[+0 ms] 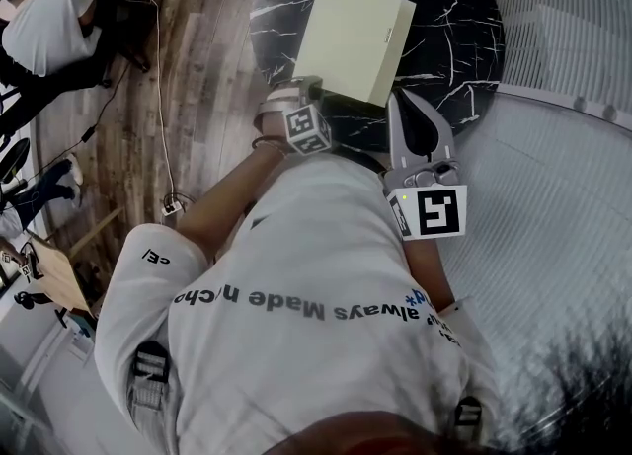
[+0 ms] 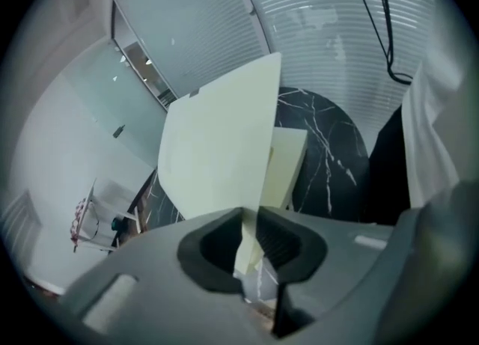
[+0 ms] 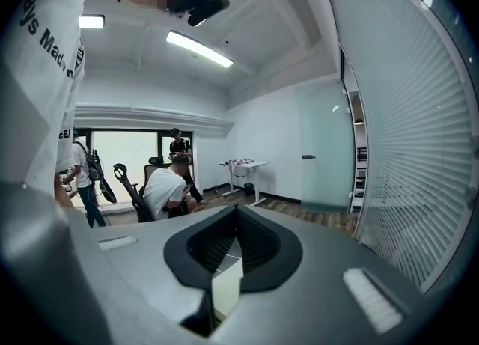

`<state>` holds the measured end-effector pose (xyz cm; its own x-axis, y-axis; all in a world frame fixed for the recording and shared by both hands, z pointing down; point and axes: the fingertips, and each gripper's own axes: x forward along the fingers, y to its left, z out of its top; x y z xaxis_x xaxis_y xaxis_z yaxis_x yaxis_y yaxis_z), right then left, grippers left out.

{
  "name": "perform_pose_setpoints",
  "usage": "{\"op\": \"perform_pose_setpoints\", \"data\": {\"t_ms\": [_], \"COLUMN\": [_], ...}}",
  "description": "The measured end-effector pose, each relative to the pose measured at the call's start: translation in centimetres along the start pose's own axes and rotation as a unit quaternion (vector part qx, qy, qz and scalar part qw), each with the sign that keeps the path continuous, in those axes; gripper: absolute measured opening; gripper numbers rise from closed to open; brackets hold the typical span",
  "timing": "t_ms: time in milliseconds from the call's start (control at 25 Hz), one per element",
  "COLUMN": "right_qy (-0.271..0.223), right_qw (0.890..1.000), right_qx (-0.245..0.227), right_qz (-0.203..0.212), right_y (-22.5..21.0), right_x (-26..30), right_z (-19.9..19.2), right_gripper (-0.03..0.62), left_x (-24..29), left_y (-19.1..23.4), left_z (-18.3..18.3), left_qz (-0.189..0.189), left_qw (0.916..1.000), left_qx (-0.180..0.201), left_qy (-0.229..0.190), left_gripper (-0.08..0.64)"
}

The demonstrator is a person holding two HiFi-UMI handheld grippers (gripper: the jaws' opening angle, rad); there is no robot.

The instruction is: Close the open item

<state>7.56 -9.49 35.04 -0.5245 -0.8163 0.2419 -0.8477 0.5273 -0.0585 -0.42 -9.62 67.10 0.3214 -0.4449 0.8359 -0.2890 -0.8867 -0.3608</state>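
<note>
Pale yellow folder, cover raised, on black marble table

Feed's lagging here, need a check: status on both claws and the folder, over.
Left claw clamped on lifted cover of folder. Right claw shut, empty, held aside. Folder not yet closed. Nothing seen blocking the cover.

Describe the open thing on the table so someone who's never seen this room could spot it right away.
Look for the round black marble table with white veins on the wooden floor. On it lies a pale yellow folder, the one light thing against the dark top, its cover raised and pinched at the near edge by the left gripper.
</note>
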Motion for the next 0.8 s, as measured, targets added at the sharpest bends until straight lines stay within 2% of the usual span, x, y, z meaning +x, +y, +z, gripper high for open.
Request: {"op": "perform_pose_setpoints", "data": {"t_ms": [160, 320, 520, 680, 800], "right_qy": [0.009, 0.035, 0.091, 0.144, 0.19], "right_qw": [1.0, 0.999, 0.995, 0.988, 0.979], "right_qx": [0.003, -0.007, -0.016, -0.005, -0.025], "right_qz": [-0.004, -0.014, -0.035, -0.058, -0.066], "right_y": [-0.7, -1.9, -5.0, -8.4, -10.3], "right_x": [0.5, 2.0, 6.1, 10.5, 13.6], "right_z": [-1.3, -4.5, -11.6, -18.4, -22.7], "right_gripper": [0.0, 0.0, 0.0, 0.0, 0.0], "left_x": [1.2, 2.3, 3.5, 4.1, 4.3], "left_y": [-1.2, -2.2, -3.2, -3.6, -3.6], "left_z": [0.6, 1.2, 1.2, 1.0, 0.9], "left_qz": [-0.021, -0.033, -0.051, -0.059, -0.063], "left_qw": [0.9987, 0.9954, 0.9901, 0.9877, 0.9866], "left_qx": [0.04, 0.083, 0.123, 0.137, 0.143], "left_qy": [0.023, 0.035, 0.044, 0.048, 0.049], "left_gripper": [0.061, 0.064, 0.064, 0.066, 0.07]}}
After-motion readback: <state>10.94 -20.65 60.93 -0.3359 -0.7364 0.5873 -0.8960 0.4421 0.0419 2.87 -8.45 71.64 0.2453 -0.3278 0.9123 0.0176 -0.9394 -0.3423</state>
